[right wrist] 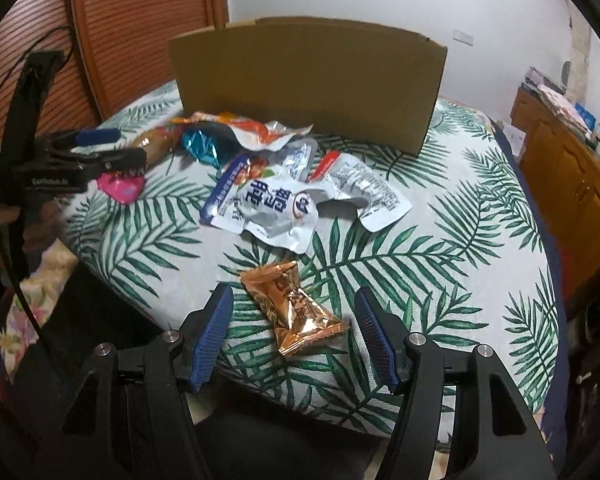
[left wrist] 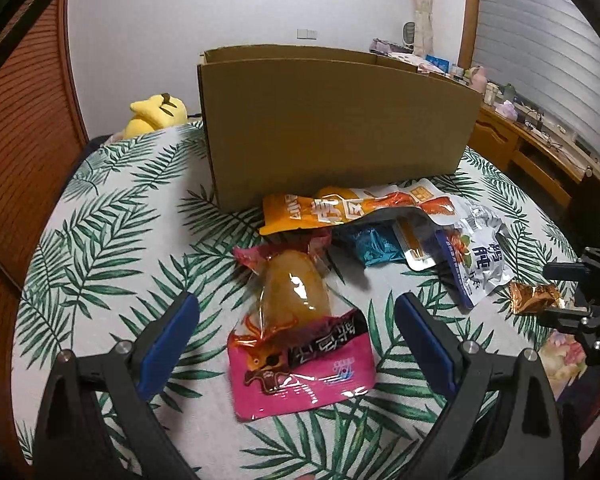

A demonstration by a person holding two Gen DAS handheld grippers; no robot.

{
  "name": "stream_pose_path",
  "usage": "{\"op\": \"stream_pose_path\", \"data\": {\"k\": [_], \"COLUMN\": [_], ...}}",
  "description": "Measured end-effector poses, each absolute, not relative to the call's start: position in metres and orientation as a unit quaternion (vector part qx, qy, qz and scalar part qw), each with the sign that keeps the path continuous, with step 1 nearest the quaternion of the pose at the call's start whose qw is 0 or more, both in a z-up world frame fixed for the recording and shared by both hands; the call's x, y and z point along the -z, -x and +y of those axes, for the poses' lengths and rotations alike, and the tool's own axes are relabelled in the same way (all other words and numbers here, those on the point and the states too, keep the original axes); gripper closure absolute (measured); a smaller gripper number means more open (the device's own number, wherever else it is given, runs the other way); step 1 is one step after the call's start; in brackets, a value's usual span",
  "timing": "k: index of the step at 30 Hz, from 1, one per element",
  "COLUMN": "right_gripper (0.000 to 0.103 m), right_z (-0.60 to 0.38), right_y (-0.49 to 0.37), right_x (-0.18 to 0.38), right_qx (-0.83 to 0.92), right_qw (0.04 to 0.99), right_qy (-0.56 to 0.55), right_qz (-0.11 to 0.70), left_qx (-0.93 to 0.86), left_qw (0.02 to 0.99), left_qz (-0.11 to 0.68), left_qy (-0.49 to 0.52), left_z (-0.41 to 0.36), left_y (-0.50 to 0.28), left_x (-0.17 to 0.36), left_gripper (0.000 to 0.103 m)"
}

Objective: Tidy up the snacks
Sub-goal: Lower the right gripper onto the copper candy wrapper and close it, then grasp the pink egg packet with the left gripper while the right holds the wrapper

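Left gripper [left wrist: 296,344] jaws wide, straddling the pink egg pouch [left wrist: 300,364] without touching; right gripper [right wrist: 294,340] also spread, the copper candy wrapper [right wrist: 296,308] between its pads, no contact. Leaf-print tablecloth [right wrist: 440,240] carries everything: cardboard box [right wrist: 308,80] at 12 o'clock, then orange packet [left wrist: 340,208], white-blue packet [right wrist: 268,204], teal wrapper [right wrist: 200,146] piled before it.
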State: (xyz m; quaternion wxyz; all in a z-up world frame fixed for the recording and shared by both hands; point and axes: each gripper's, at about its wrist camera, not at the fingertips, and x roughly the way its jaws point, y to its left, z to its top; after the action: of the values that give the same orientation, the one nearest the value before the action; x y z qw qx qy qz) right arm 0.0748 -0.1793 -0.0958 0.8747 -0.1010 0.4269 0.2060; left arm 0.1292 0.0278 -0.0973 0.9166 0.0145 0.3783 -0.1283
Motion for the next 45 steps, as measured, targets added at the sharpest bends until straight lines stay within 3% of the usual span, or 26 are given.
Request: {"op": "stream_pose_path", "data": {"k": [3,10,17,22,23,24,26,31,33,42,45], "right_gripper": [0.04,0.066,0.072,0.072,0.072,0.072,0.072,0.072,0.072,0.072,0.081], "right_z": [-0.179,-0.181,-0.182,-0.184,-0.185,-0.185,-0.185,-0.185,-0.185,-0.185,-0.184], "right_y": [-0.078,-0.084,-0.082,-0.077,-0.076,-0.075,-0.074,-0.073,-0.071,-0.07,-0.07], "right_x": [0.098,0.105,0.106,0.108,0.108,0.108,0.109,0.109,0.11,0.109,0.108], "right_qx": [-0.208,-0.211,-0.206,-0.198,-0.197,-0.196,-0.193,-0.191,-0.19,-0.188,-0.183], "right_qw": [0.871,0.867,0.874,0.883,0.885,0.887,0.889,0.893,0.894,0.895,0.896], "right_qy": [0.103,0.104,0.102,0.089,0.086,0.085,0.08,0.078,0.076,0.077,0.083], "right_qz": [0.432,0.44,0.428,0.416,0.412,0.411,0.407,0.4,0.399,0.398,0.396], "left_qx": [0.138,0.159,0.167,0.157,0.156,0.156,0.145,0.149,0.145,0.145,0.142], "left_qw": [0.914,0.91,0.905,0.905,0.905,0.903,0.902,0.903,0.906,0.905,0.907], "left_qz": [0.382,0.382,0.39,0.395,0.396,0.399,0.405,0.4,0.395,0.394,0.387], "left_qy": [-0.003,0.004,0.012,0.021,0.025,0.028,0.033,0.054,0.052,0.067,0.082], "left_z": [0.03,0.025,0.02,0.022,0.023,0.024,0.026,0.034,0.036,0.042,0.047], "left_y": [-0.131,-0.133,-0.142,-0.15,-0.152,-0.154,-0.158,-0.16,-0.159,-0.154,-0.149], "left_x": [0.098,0.1,0.101,0.103,0.104,0.105,0.107,0.108,0.105,0.102,0.101], "left_gripper": [0.004,0.005,0.008,0.015,0.02,0.032,0.041,0.046,0.056,0.064,0.065]}}
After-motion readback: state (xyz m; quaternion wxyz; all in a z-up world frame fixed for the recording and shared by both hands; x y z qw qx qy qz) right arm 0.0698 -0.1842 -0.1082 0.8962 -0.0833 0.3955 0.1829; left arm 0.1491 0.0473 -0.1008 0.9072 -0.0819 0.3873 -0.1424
